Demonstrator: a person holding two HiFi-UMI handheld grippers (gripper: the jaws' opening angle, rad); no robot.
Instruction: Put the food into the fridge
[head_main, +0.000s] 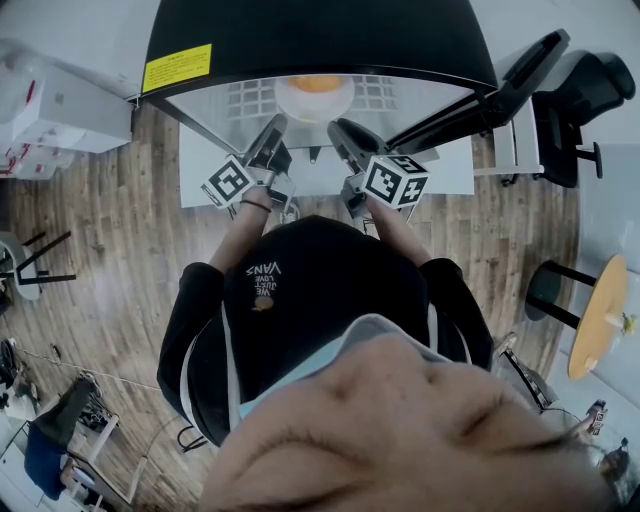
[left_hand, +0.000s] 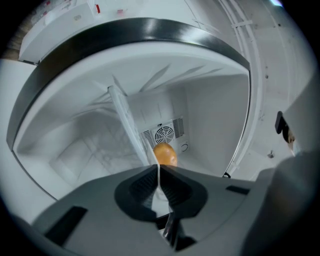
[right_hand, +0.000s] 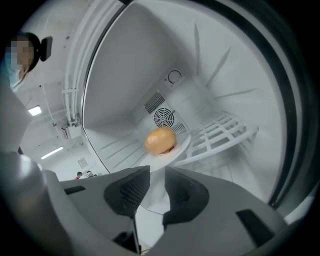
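A round orange bun (head_main: 317, 84) lies on a white plate (head_main: 300, 104) inside the open fridge (head_main: 320, 40), level with its white wire shelf (right_hand: 220, 135). My left gripper (head_main: 275, 135) holds the plate's near rim from the left, and the right gripper (head_main: 340, 135) holds it from the right. In the left gripper view the left gripper (left_hand: 159, 167) is shut on a thin white sliver of plate, with the bun (left_hand: 165, 154) just beyond. In the right gripper view the right gripper (right_hand: 157, 170) grips the plate (right_hand: 172, 152) below the bun (right_hand: 160, 140).
A round fan vent (right_hand: 164, 118) sits in the fridge's back wall. The fridge door (head_main: 520, 130) stands open at the right, near a black chair (head_main: 590, 90). White boxes (head_main: 60, 110) stand at the left, and a round wooden table (head_main: 600, 315) at the right.
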